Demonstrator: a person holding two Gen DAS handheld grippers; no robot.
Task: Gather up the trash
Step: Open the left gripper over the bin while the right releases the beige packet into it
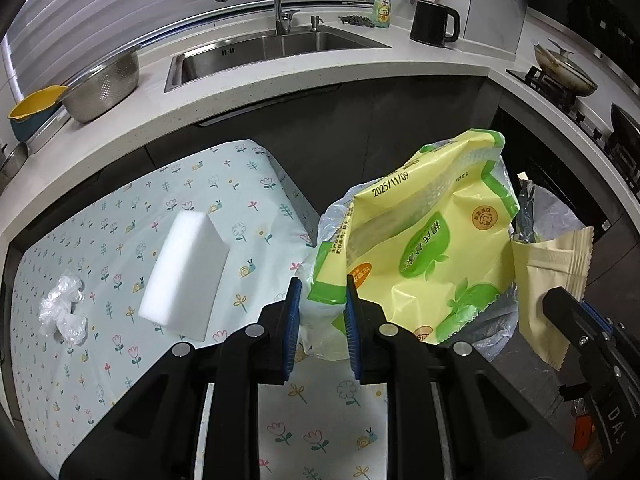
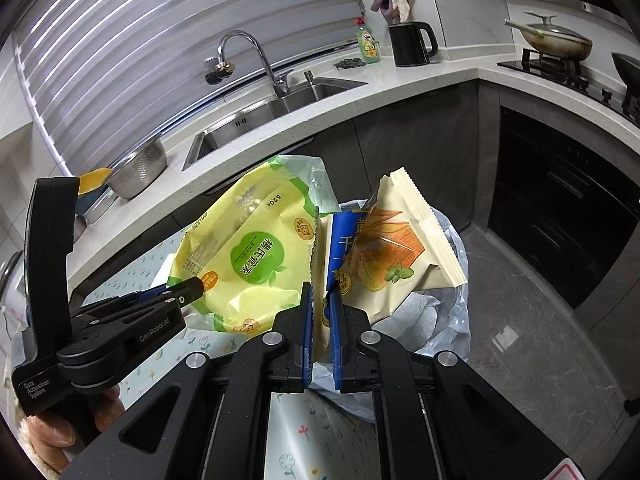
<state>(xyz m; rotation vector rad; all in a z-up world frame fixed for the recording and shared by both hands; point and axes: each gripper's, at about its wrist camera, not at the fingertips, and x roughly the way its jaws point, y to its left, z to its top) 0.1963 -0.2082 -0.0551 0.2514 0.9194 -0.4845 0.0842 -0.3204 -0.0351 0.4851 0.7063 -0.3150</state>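
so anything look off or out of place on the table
A crumpled clear plastic wad lies loose on the floral tablecloth, uncollected litter. The white sponge block beside it sits askew but intact. Nothing is spilled.

A table (image 1: 248, 184) covered with a pale floral-print cloth carries a white rectangular foam block (image 1: 184, 272) and a crumpled clear plastic wrapper (image 1: 64, 312), well apart.
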